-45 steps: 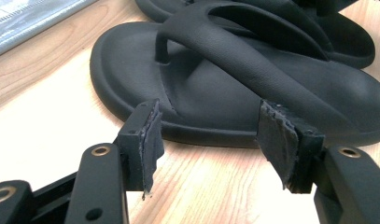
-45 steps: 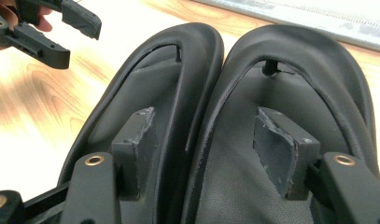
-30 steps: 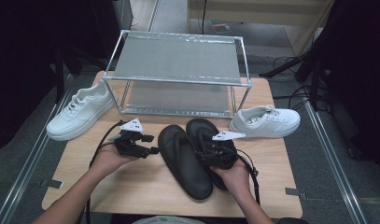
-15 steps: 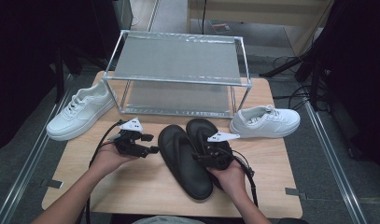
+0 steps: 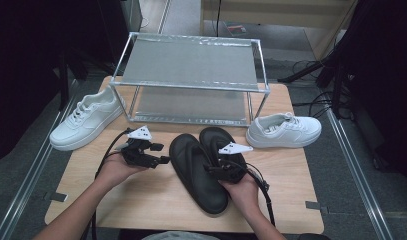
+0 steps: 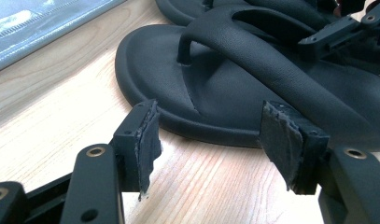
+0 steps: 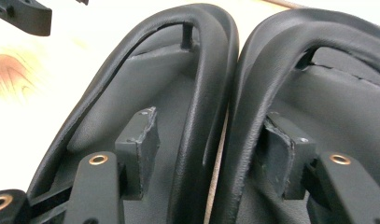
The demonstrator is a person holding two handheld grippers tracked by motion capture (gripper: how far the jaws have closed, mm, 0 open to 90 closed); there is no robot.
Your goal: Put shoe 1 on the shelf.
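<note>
Here I am over the pair of black flip-flops (image 5: pixel 206 170), lying side by side on the bench (image 5: pixel 156 200) in front of the metal shoe rack (image 5: pixel 191 82), and my right gripper (image 7: pixel 211 149) is dipped right in between them: the two inner straps (image 7: pixel 225 107) sit together in the gap of my jaws, one jaw down inside each sandal. My jaws have just been closing in on those straps, but the pads are not pressing yet, so nothing is held. These look like soft foam or rubber, light and bendy; the straps will squash and flex under a pinch, and the matte skin should give decent grip. Pinching both inner straps together near their arch looks the best hold to lift the pair as one. My right hand (image 5: pixel 243 192) comes in low from the heel end, jaws pointing toward the toes. My left gripper (image 6: pixel 211 135) hangs spread and empty, the near sandal's rim just beyond its jaws.
</note>
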